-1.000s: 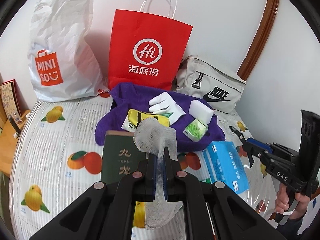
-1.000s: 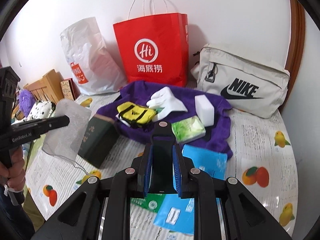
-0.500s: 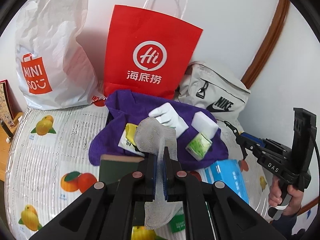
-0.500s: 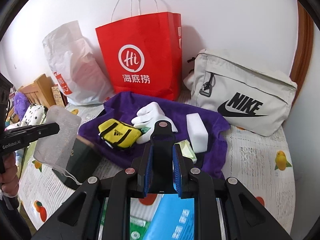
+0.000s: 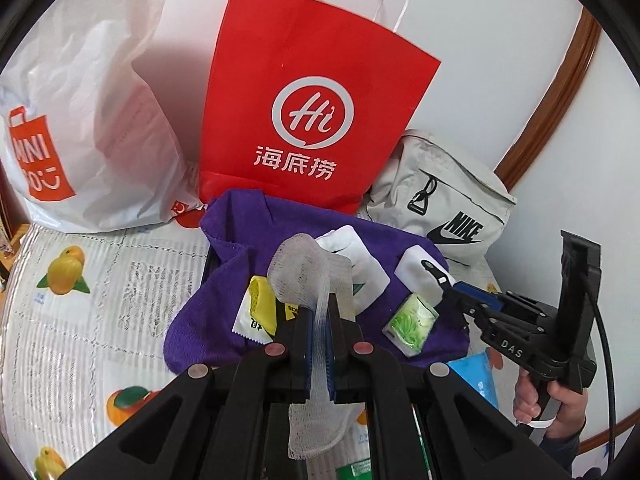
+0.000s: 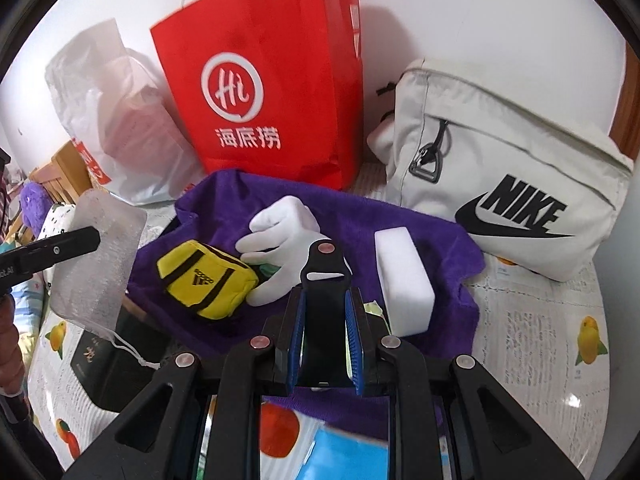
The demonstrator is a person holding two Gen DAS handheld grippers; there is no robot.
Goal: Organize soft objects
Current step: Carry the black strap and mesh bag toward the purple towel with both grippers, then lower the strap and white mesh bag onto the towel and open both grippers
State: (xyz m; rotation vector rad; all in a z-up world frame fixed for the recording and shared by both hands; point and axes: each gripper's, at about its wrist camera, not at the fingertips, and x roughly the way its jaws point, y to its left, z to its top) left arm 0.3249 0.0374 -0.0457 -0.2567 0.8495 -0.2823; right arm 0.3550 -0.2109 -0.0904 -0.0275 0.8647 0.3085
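Note:
My left gripper (image 5: pixel 319 314) is shut on a white mesh drawstring pouch (image 5: pixel 298 272), which hangs over the purple towel (image 5: pixel 208 320). The right wrist view shows that pouch (image 6: pixel 96 264) at the left. My right gripper (image 6: pixel 325 300) is shut on a flat black piece with a white slot (image 6: pixel 324 264), just in front of the white glove (image 6: pixel 284 224). On the towel (image 6: pixel 360 216) also lie a yellow Adidas pouch (image 6: pixel 204 280), a white sponge block (image 6: pixel 404 276) and a green tissue pack (image 5: pixel 410 322).
A red paper bag (image 5: pixel 312 100), a white Miniso bag (image 5: pixel 92 120) and a grey Nike bag (image 6: pixel 512 168) stand along the wall behind the towel. A dark book (image 6: pixel 104 360) and a blue packet (image 5: pixel 476 376) lie on the fruit-print cover (image 5: pixel 80 320).
Both grippers have moved forward toward the towel and the bags, which now look larger. Each keeps its hold; the book has slid under the left gripper's view.

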